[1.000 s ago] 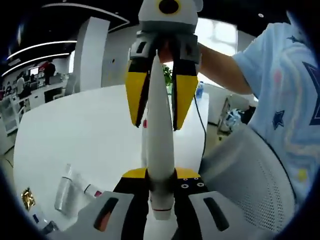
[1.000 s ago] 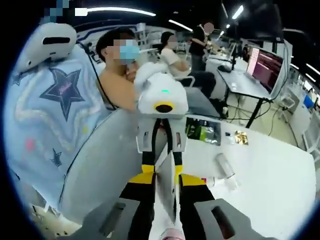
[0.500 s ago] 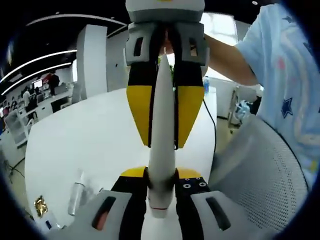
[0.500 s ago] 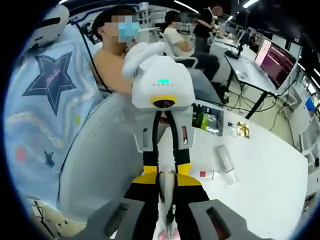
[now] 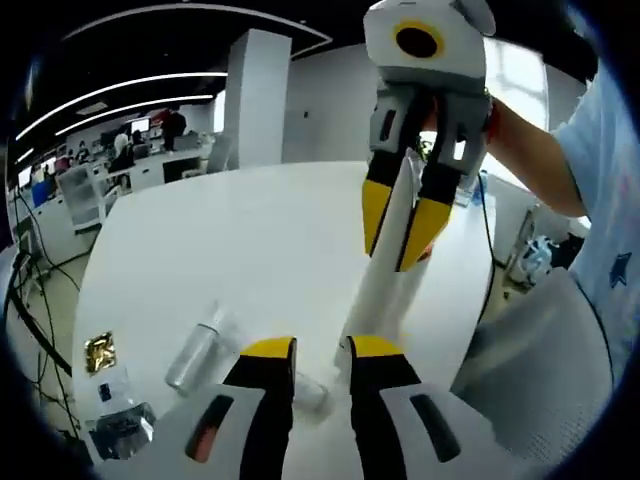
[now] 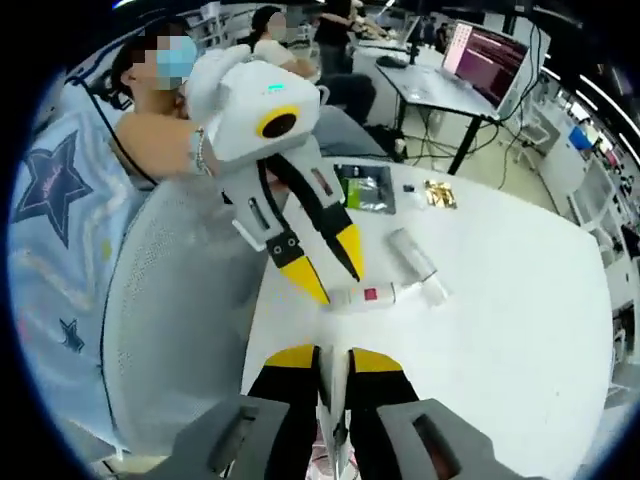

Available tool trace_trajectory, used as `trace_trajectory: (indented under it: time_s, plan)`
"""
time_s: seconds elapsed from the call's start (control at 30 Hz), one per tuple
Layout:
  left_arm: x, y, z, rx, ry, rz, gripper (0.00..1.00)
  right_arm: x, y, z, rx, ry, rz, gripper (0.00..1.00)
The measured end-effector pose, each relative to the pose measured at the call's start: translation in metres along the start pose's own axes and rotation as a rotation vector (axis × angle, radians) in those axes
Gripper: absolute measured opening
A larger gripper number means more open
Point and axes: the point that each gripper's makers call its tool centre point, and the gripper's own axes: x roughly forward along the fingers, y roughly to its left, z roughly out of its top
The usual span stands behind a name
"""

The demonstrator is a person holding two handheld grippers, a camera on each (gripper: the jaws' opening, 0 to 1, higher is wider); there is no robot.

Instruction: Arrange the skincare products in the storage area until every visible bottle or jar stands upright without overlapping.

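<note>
Now right gripper [image 6: 335,362] clenches the white tube [image 5: 375,300], left gripper [image 5: 320,348] released just beside its lower end, so set it down straight, probably cap-first, clear of the lying bottle [image 5: 195,350] at 8 o'clock.

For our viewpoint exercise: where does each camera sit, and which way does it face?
Left gripper view: rides the left gripper, facing across the white table at the right gripper; a forearm shows.
Right gripper view: rides the right gripper, facing the left gripper; an arm shows.
Shared: white tube, clear bottle, table.
</note>
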Motion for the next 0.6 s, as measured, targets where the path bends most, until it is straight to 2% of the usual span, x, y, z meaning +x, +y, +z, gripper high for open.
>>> trace_trajectory:
  time_s: [0.13, 0.17, 0.2, 0.27, 0.43, 0.6]
  plan:
    - [-0.003, 0.011, 0.0, -0.014, 0.002, 0.057, 0.11, 0.014, -0.004, -0.006, 0.023, 0.034, -0.024, 0.02]
    - [-0.004, 0.014, 0.0, -0.016, -0.001, 0.077, 0.11, 0.016, -0.003, 0.001, 0.032, -0.013, -0.008, 0.02]
    - [-0.004, 0.015, 0.0, -0.017, -0.001, 0.08, 0.11, 0.018, -0.004, 0.001, 0.064, -0.009, -0.015, 0.02]
    - [-0.007, 0.021, 0.002, -0.034, -0.015, 0.1, 0.11, 0.017, -0.004, 0.003, 0.075, 0.003, -0.015, 0.02]
    - [-0.008, 0.025, 0.003, -0.077, -0.024, 0.106, 0.1, 0.021, -0.001, 0.007, 0.092, 0.028, -0.035, 0.04]
    - [-0.008, 0.024, 0.002, -0.072, -0.014, 0.107, 0.1, 0.031, -0.002, 0.002, 0.09, 0.082, -0.055, 0.06]
